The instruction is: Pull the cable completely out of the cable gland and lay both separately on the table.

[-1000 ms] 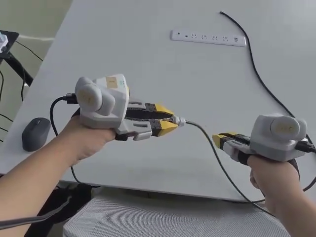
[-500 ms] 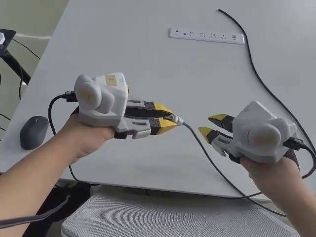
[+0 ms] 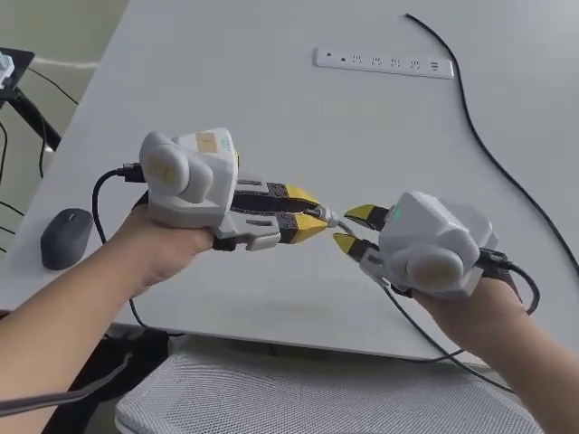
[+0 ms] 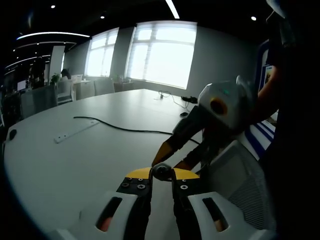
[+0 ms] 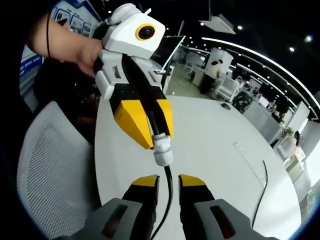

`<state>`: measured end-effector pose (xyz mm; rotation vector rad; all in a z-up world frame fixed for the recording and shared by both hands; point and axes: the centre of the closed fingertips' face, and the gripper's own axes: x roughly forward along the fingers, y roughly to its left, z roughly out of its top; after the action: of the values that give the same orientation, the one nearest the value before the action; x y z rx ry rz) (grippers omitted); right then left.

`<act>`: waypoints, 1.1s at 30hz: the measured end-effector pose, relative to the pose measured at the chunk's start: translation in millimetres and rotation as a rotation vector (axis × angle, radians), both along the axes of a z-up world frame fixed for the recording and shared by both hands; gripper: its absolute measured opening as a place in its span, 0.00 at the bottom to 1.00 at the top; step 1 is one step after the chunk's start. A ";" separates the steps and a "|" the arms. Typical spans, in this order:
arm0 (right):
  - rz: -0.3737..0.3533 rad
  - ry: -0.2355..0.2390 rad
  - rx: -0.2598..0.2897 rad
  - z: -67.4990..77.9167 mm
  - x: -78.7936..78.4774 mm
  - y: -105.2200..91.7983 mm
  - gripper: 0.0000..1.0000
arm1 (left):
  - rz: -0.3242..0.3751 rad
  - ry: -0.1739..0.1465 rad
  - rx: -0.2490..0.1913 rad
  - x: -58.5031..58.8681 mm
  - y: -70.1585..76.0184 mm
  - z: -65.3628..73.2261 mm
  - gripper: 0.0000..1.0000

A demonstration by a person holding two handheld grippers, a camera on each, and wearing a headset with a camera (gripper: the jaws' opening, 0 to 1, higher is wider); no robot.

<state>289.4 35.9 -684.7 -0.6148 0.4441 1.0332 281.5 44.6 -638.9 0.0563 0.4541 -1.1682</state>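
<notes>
Cable gland (image 5: 162, 150) held in the air, with the cable (image 5: 168, 192) threaded through it.

The left tongs (image 4: 161, 175) are clamped shut on the cable gland (image 3: 324, 218), yellow tips on either side of it, and its white end pokes out past them. The dark cable (image 3: 412, 316) leaves that end and runs between the tips of the right tongs (image 5: 170, 181). These sit just beyond the gland, part-open, one tip on each side of the cable without pinching it. In the head view the left tongs (image 3: 309, 217) and right tongs (image 3: 355, 229) nearly meet at the gland, which hangs over the near part of the pale worktop (image 3: 271, 108). Beyond the gland a white power strip (image 3: 384, 63) lies flat. A dark mouse (image 3: 65, 239) sits well off to the gland's left.
</notes>
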 end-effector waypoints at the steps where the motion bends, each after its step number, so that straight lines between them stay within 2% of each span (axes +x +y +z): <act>1: 0.003 0.002 -0.001 -1.4 -0.5 0.8 0.11 | 0.000 0.000 0.000 -0.1 -0.2 -0.1 0.15; 8: 0.009 -0.004 -0.001 -2.7 0.8 6.5 0.09 | -0.001 0.005 -0.003 -0.1 -0.7 -0.1 0.15; 13: 0.002 -0.010 0.004 -0.6 1.9 6.6 0.01 | 0.000 0.008 -0.005 -0.4 -0.8 -0.2 0.15; 26: -0.029 -0.020 0.013 1.7 2.6 2.2 0.00 | 0.004 0.010 -0.022 -0.5 -2.0 3.0 0.15; 33: -0.061 0.006 0.011 -2.8 6.5 -5.5 0.00 | 0.007 0.009 -0.035 -0.6 -3.2 5.9 0.15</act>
<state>295.9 30.5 -687.5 -0.5846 0.4597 0.9794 280.8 41.4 -633.0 0.0193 0.4409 -1.1699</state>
